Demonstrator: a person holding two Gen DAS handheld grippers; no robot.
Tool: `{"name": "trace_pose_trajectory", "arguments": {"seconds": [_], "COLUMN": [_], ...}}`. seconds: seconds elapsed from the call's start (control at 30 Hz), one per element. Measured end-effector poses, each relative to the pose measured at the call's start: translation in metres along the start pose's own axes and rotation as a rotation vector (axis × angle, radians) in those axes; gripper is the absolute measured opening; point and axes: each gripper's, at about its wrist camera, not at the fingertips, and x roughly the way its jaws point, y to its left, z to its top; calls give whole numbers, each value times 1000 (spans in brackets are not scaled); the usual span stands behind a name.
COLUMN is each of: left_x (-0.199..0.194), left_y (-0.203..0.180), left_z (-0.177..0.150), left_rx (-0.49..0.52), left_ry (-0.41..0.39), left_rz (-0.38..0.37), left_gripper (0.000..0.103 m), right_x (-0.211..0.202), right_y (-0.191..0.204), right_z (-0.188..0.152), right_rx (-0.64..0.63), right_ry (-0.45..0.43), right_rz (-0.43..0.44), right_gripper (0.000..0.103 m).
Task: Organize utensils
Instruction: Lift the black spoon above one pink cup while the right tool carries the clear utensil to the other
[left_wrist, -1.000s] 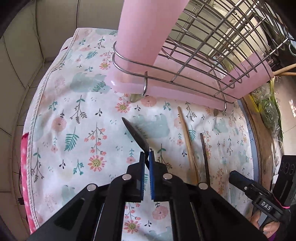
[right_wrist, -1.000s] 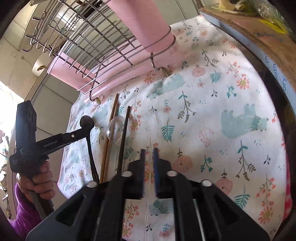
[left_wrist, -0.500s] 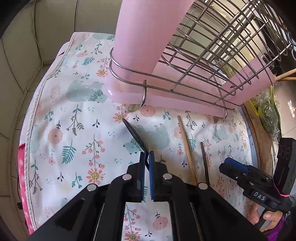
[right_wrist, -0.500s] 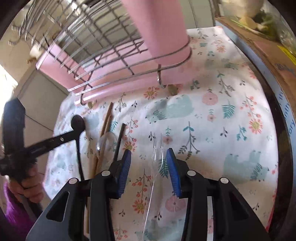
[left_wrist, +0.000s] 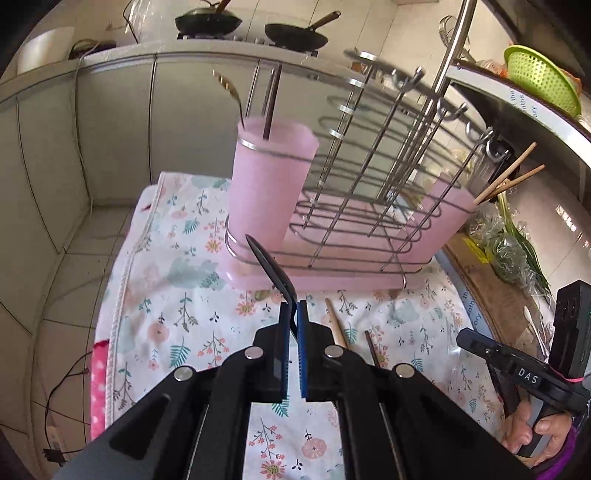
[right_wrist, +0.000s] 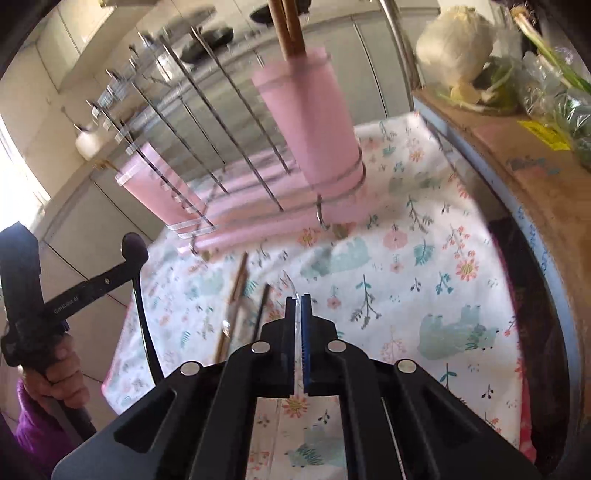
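My left gripper (left_wrist: 291, 314) is shut on a black plastic utensil handle (left_wrist: 271, 267) that points up toward a pink utensil cup (left_wrist: 267, 192) at the left end of the wire dish rack (left_wrist: 369, 206). That cup holds a gold spoon (left_wrist: 229, 90) and a dark utensil. My right gripper (right_wrist: 298, 306) is shut on a clear plastic utensil (right_wrist: 291, 286), lifted off the floral cloth (right_wrist: 424, 266). A second pink cup (right_wrist: 306, 114) with wooden chopsticks stands ahead of it. A wooden chopstick (left_wrist: 334, 325) and a dark chopstick (left_wrist: 371, 350) lie on the cloth.
The rack's pink drip tray (left_wrist: 332, 273) sits on the cloth. A cardboard box with bagged greens (right_wrist: 535, 92) lines the right side. A green colander (left_wrist: 539, 77) sits on a shelf. Pans (left_wrist: 295, 35) stand on the far counter. The tiled floor drops off at the left.
Both grippers have lifted and tilted up toward the rack. My right gripper opened, then shut on the clear utensil and raised it. My left gripper kept its hold on the black utensil.
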Motion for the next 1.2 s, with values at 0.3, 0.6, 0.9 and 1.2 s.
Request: {"name": "trace_pose_trajectory", "arguments": {"seconds": [0.3,0.6,0.9,1.2], "left_x": [-68,-101,-102,-112], "left_y": [-25,-30,-24,-26], "left_z": [32,69,104,135], "left_rx": [99,129,99,130], "left_ry": [-235,-363,-437,-621], "left_rz": [40,67,83,260], "left_gripper": [3,3,3,3], "right_x": [-86,-129,-124,-70], "right_y": [66,106,110,93], "right_z": [45,114,172,169], "right_rx": [-241,-400,-457,-456], "right_ry": [-387,-648,-783,-625], "right_rz": [-37,-135,-239,-264], "right_gripper": [3,3,3,3]}}
